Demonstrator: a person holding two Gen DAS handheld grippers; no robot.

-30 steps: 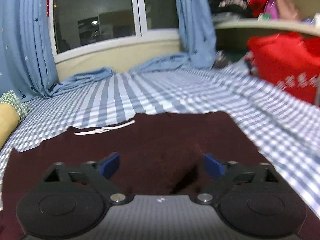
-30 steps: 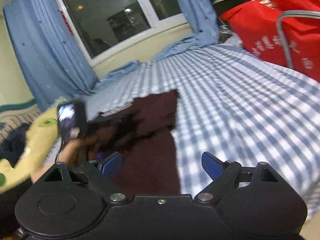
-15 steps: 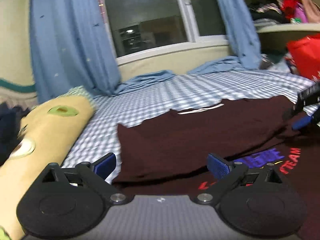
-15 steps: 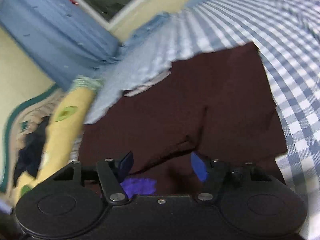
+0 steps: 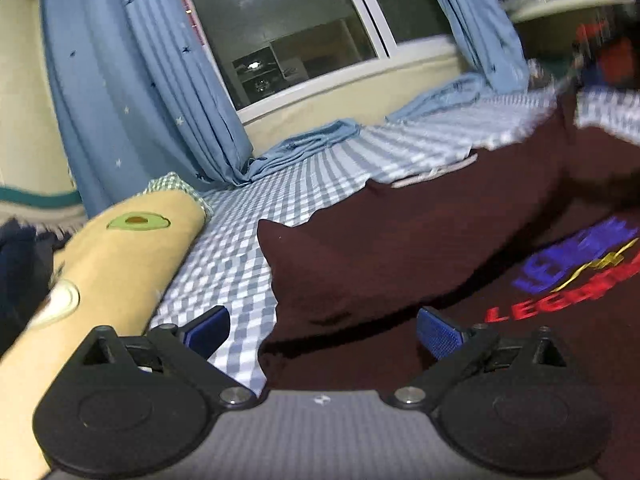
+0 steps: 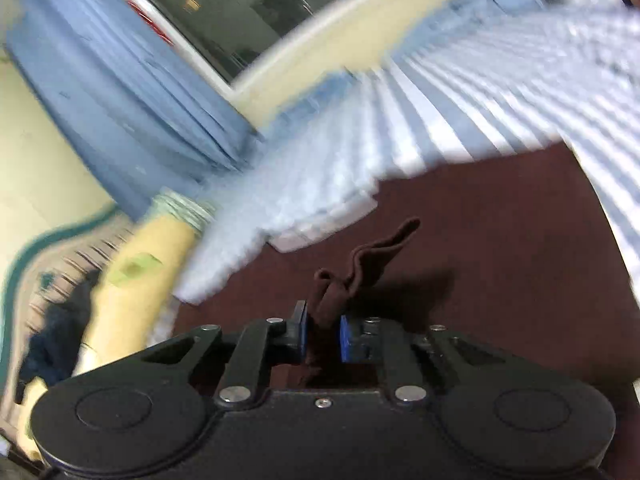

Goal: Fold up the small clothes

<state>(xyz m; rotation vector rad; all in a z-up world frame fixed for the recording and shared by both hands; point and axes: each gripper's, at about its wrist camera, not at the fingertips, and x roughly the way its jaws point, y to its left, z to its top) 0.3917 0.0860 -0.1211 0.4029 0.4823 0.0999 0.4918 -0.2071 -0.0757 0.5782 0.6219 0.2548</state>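
Note:
A dark maroon T-shirt (image 5: 420,240) with blue, yellow and red lettering lies on the checked bed sheet (image 5: 248,248), its upper layer folded over the print. In the left wrist view my left gripper (image 5: 322,330) is open and hovers low over the shirt's near left edge, nothing between its blue pads. In the right wrist view my right gripper (image 6: 322,332) is closing, and its blue pads pinch a bunched fold of the maroon T-shirt (image 6: 500,240), which rises in a ridge from the jaws.
A yellow avocado-print pillow (image 5: 104,264) lies along the left side of the bed, with dark clothes (image 5: 20,260) beyond it. Blue curtains (image 5: 140,92) and a dark window (image 5: 300,32) stand at the far end. Shelves with red items (image 5: 612,56) are at the far right.
Both grippers swung left over the shirt. The right gripper went from wide open to clamped on a fold of maroon fabric. The left gripper stayed open, now at the shirt's left edge.

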